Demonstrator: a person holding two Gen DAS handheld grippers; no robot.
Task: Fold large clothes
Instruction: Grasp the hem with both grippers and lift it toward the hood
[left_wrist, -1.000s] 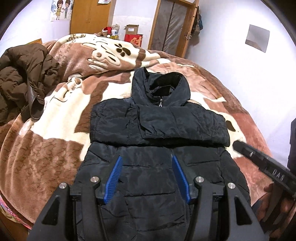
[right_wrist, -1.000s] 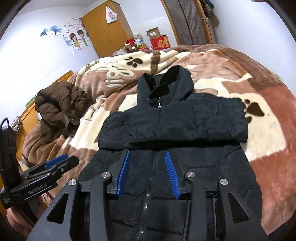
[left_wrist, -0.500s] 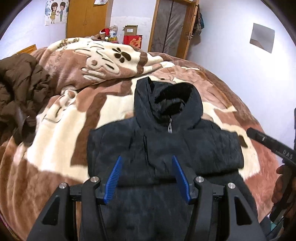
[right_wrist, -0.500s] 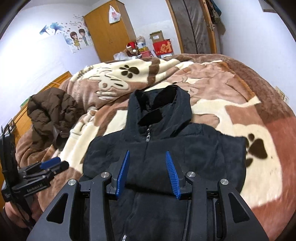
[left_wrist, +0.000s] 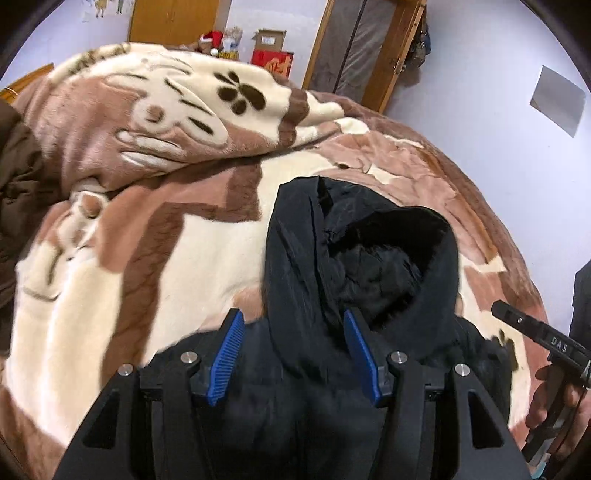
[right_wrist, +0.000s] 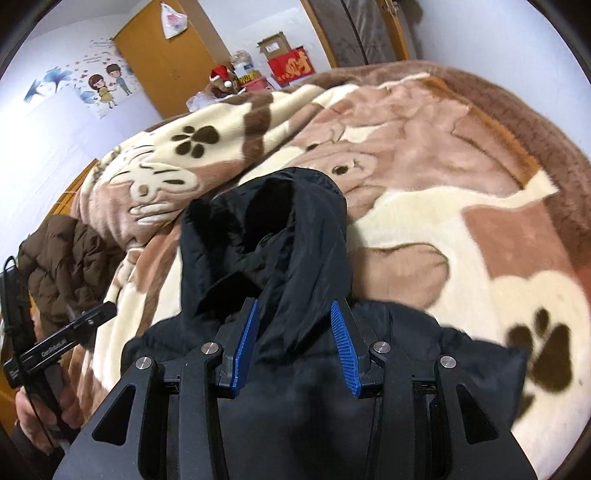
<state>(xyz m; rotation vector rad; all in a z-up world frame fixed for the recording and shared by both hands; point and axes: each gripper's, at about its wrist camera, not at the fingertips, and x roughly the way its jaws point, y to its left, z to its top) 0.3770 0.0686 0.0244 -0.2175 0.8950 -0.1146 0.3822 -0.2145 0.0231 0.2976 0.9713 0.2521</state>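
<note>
1. "DAS" stands in pale letters on the black side of the right gripper, seen in the left wrist view to the right of the left gripper's blue pads; any letters after these are hidden.
2. "GenRobot.AI", small and blurred, stands on the black side of the left gripper, seen in the right wrist view to the left of the right gripper's pads.
3. A gold character, too blurred to name, marks the red box far ahead.
</note>
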